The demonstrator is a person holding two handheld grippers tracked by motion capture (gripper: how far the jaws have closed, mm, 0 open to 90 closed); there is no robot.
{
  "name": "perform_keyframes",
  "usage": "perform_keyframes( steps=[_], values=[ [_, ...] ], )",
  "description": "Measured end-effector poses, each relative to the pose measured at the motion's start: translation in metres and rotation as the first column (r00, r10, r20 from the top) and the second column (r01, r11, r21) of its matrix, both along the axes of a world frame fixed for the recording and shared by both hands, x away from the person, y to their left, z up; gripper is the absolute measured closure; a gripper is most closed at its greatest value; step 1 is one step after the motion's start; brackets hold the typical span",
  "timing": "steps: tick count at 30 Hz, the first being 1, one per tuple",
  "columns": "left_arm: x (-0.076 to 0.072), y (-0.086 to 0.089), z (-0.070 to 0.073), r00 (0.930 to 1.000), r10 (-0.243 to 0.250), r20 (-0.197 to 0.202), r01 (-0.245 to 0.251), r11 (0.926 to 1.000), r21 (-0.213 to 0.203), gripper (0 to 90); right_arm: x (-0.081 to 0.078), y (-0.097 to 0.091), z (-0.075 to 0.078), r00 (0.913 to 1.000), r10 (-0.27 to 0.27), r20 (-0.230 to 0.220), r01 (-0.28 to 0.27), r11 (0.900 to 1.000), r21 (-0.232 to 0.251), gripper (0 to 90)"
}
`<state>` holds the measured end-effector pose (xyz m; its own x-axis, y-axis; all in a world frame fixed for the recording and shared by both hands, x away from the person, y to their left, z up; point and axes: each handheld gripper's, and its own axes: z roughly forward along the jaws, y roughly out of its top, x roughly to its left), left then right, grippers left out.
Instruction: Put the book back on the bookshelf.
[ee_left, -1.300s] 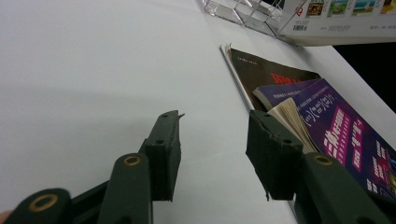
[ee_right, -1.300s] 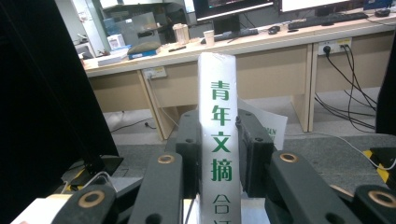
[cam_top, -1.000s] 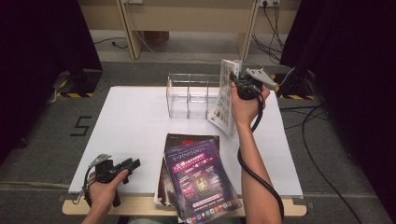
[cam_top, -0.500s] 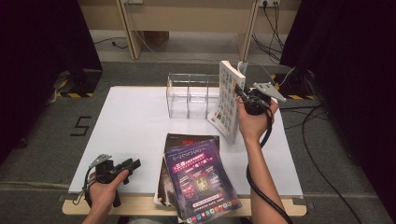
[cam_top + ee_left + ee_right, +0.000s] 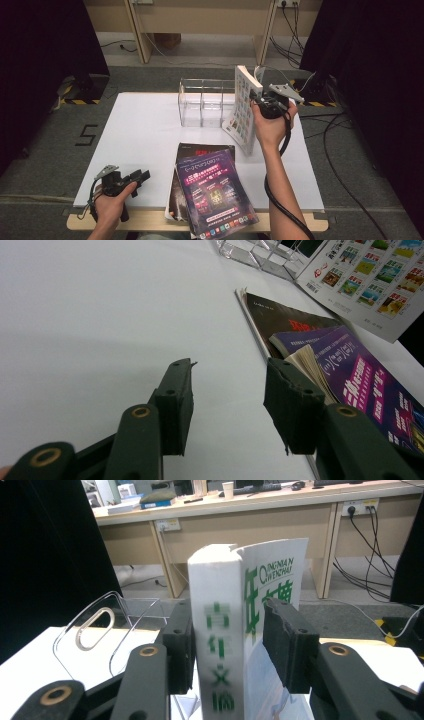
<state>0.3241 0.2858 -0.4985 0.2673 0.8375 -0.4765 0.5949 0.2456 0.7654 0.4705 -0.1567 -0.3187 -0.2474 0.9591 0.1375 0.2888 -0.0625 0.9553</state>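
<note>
A thick white book (image 5: 244, 112) with green lettering on its spine (image 5: 220, 645) stands upright on the table at the right end of the clear rack (image 5: 202, 102). My right gripper (image 5: 260, 100) is at the book's top right. Its jaws have just been opening and now straddle the spine (image 5: 227, 625) with a gap on the right side, so the grip is loose. My left gripper (image 5: 141, 176) rests low near the table's front left, open with nothing between its jaws (image 5: 227, 390).
A stack of magazines (image 5: 212, 190), a purple one (image 5: 360, 385) on top, lies at the front centre and overhangs the table edge. The clear rack (image 5: 95, 630) has several slots. The white table (image 5: 140, 130) is bare on the left. Desks and cables are beyond.
My right hand has shifted to the right with the white book, which now stands more upright by the rack's right end. The left hand has stayed put.
</note>
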Motion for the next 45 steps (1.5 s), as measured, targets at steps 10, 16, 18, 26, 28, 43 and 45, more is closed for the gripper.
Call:
perform_keyframes(
  steps=[10, 16, 18, 26, 28, 43, 45],
  values=[
    [0.0, 0.002, 0.0, 1.0, 0.003, 0.001, -0.003, 1.0, -0.004, 53.5, 0.011, 0.01, 0.0, 0.9983, -0.004, -0.058, 0.002, 0.9995, -0.03, 63.5],
    [0.0, 0.001, 0.0, 1.0, 0.001, 0.0, -0.001, 1.0, -0.006, 53.6, 0.006, 0.008, -0.005, 0.9987, -0.02, -0.048, 0.019, 0.9995, -0.024, 69.5],
    [0.0, 0.001, 0.0, 1.0, 0.0, -0.001, 0.0, 1.0, -0.006, 53.6, 0.006, 0.008, -0.004, 0.9985, -0.018, -0.051, 0.016, 0.999, -0.042, 70.2],
    [0.0, 0.001, -0.001, 1.0, -0.001, -0.007, 0.001, 0.9999, -0.011, 53.5, 0.007, 0.006, 0.001, 0.9962, 0.005, -0.087, -0.01, 0.9983, -0.058, 74.2],
    [0.0, 0.001, -0.001, 1.0, 0.001, -0.007, -0.001, 0.9999, -0.012, 53.6, 0.004, 0.005, 0.003, 0.9961, 0.022, -0.085, -0.027, 0.998, -0.058, 74.4],
    [0.001, 0.002, -0.001, 1.0, 0.003, -0.006, -0.003, 0.9998, -0.018, 53.6, -0.034, 0.017, 0.021, 0.995, 0.092, -0.038, -0.095, 0.9901, -0.103, 74.6],
    [0.001, 0.002, 0.0, 1.0, 0.003, -0.006, -0.003, 0.9999, -0.016, 53.7, -0.04, 0.017, 0.024, 0.9945, 0.1, -0.03, -0.103, 0.9895, -0.102, 74.6]
  ],
)
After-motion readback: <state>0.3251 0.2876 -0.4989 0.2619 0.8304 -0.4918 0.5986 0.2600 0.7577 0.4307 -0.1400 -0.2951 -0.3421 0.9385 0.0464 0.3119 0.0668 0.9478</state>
